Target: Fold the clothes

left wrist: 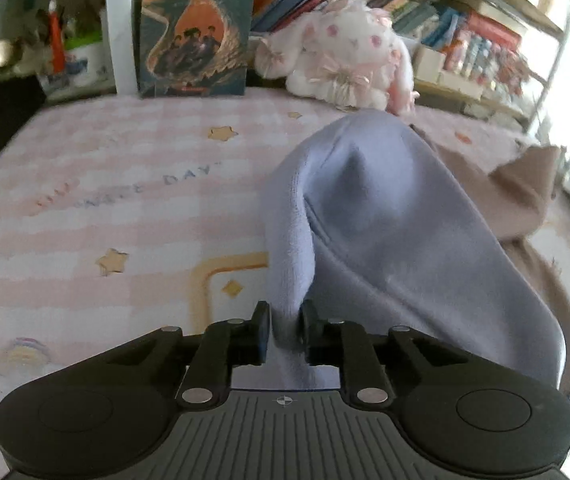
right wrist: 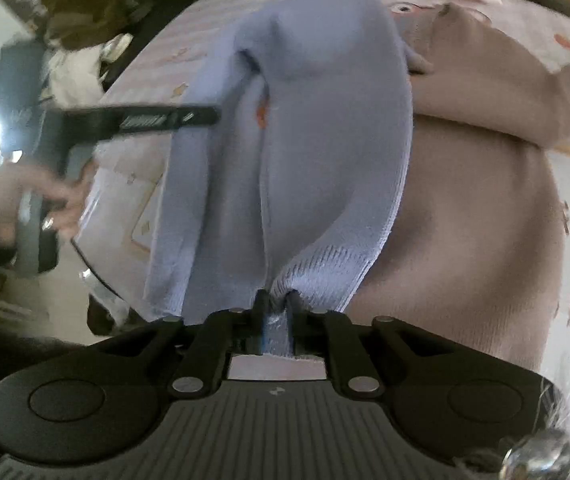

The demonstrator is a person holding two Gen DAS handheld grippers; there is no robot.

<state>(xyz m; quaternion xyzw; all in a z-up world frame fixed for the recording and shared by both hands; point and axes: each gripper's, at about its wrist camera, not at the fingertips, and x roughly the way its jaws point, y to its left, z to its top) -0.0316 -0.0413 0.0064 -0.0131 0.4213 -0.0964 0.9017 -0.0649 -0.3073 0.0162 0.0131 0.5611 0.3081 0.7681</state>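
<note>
Pinching a fold of the blue sweater [left wrist: 385,216] in the left gripper [left wrist: 285,320], low centre of the left view; clamping its ribbed hem in the right gripper [right wrist: 277,304], low centre of the right view. Hanging between both, held up off the pink bedsheet [left wrist: 85,208], long axis running away up-frame toward the plush toy [left wrist: 345,60]. Draping partly over a tan sweater [right wrist: 465,220] at right. Blurring badly; sleeves and far end hidden.

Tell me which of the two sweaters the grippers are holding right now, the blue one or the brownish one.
The light blue sweater. Both the left gripper and right gripper pinch its edge, lifting it; the beige sweater lies flat on the bed, ungripped.
</note>
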